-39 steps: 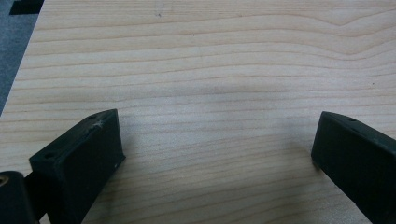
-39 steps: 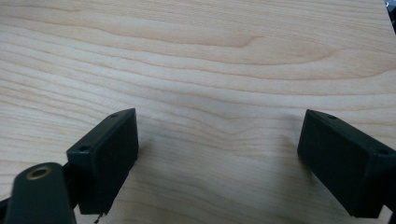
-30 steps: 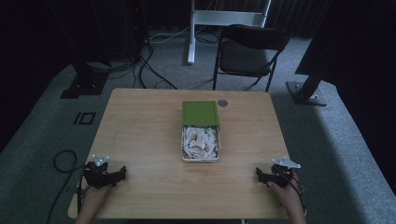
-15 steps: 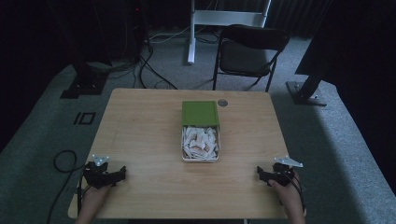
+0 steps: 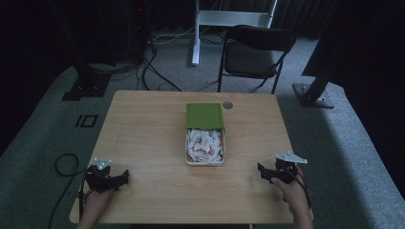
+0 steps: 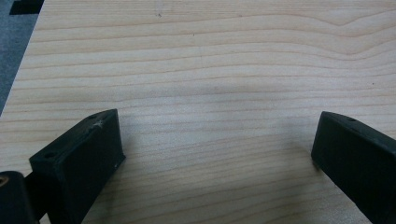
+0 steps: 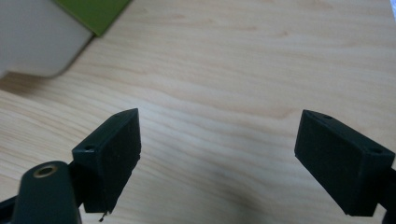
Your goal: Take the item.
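Observation:
A white box (image 5: 205, 148) full of pale wrapped pieces sits mid-table, its green lid (image 5: 205, 115) lying just behind it and overlapping its far end. My left gripper (image 5: 123, 177) rests near the front left corner, open, with bare wood between its jaws (image 6: 215, 154). My right gripper (image 5: 261, 171) rests near the front right edge, also open and empty (image 7: 217, 154). In the right gripper view the box wall (image 7: 37, 42) and a corner of the green lid (image 7: 93, 14) show at the upper left, well apart from the jaws.
A small round dark disc (image 5: 227, 105) lies on the wooden table (image 5: 143, 129) right of the lid. A black folding chair (image 5: 253, 55) stands behind the table. Stand bases and cables lie on the grey carpet around it.

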